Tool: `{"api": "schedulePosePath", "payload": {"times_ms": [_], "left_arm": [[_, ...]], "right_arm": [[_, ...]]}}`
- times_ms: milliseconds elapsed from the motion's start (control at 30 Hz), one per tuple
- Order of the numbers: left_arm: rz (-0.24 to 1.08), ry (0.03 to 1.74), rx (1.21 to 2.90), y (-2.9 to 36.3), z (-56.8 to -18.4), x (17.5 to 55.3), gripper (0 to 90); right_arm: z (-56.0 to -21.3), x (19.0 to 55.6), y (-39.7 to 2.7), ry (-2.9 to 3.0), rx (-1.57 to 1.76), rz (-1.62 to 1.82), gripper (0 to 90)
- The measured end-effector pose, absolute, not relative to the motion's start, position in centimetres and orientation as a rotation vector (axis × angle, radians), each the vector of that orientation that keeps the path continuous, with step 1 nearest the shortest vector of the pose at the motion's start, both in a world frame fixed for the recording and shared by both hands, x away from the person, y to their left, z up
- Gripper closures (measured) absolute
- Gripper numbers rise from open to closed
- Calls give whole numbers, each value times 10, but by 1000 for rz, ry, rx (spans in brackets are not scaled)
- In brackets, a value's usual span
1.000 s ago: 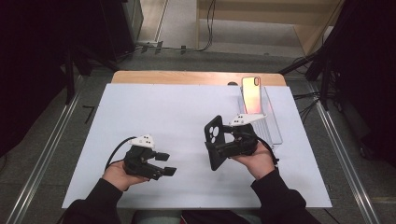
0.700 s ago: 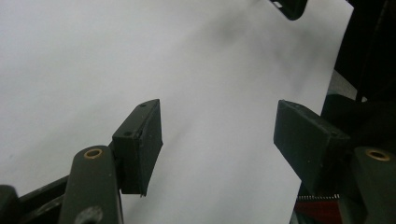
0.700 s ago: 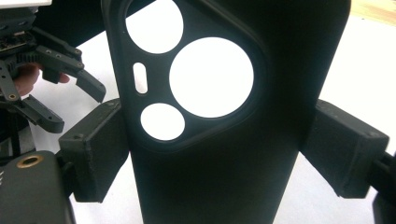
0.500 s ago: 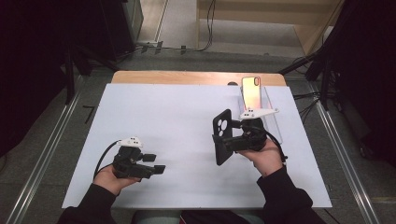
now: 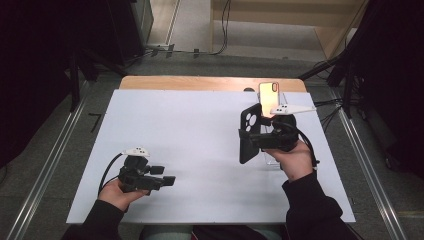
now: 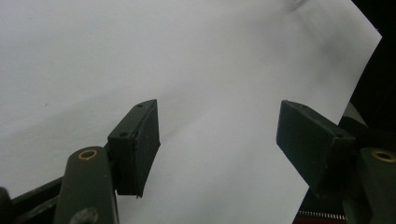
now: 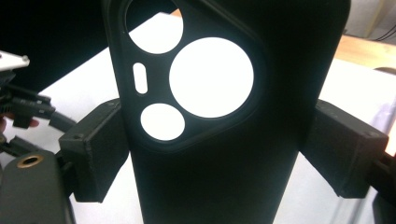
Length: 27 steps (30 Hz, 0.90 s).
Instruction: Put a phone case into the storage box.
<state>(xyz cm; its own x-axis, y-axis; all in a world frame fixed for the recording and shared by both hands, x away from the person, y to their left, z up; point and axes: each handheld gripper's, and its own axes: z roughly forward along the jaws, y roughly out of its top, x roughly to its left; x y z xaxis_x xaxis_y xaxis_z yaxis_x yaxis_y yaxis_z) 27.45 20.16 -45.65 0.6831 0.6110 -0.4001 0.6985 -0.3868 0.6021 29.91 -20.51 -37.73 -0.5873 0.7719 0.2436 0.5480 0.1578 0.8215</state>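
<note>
— While the right gripper (image 5: 251,141) is clamping the black phone case (image 5: 250,133) by its two long edges, which step would you say is in hand?

— It is looking like the carrying step. The case is being held upright above the white table sheet (image 5: 190,125), clear of it, with its camera cut-outs toward the top. In the right gripper view the pads (image 7: 95,154) are pressing on both sides of the case (image 7: 224,140), so the grip seems firm.

— And where is it heading?

— My guess is toward the phone (image 5: 270,99), which is leaning in a clear stand (image 5: 285,107) near the far right of the sheet, just beyond the gripper. Fitting the case to it would be the likely aim.

— What is the next move calling for?

— Turning the open side of the case to face the phone's back and lining up the corners before pressing. The stand looks light, so a push could tip it; the other gripper may need to steady things.

— How is the left gripper (image 5: 167,181) sitting?

— Low, near the front left of the sheet, well apart from the case, pointing level toward the right. Its jaws have just been opening a little further and are standing wide, with nothing between them but the bare sheet (image 6: 196,70).

— And the right hand (image 5: 296,161)?

— Gripping from behind, forearm coming in from the bottom edge, jaws aiming left.
</note>
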Motion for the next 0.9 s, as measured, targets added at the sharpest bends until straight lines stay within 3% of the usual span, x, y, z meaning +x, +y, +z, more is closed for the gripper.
{"api": "schedulePosePath", "payload": {"times_ms": [900], "left_arm": [[-122,1022,2090,207,-454,267,303]], "right_arm": [[-369,323,-273,1913,1456,1255,119]]}}
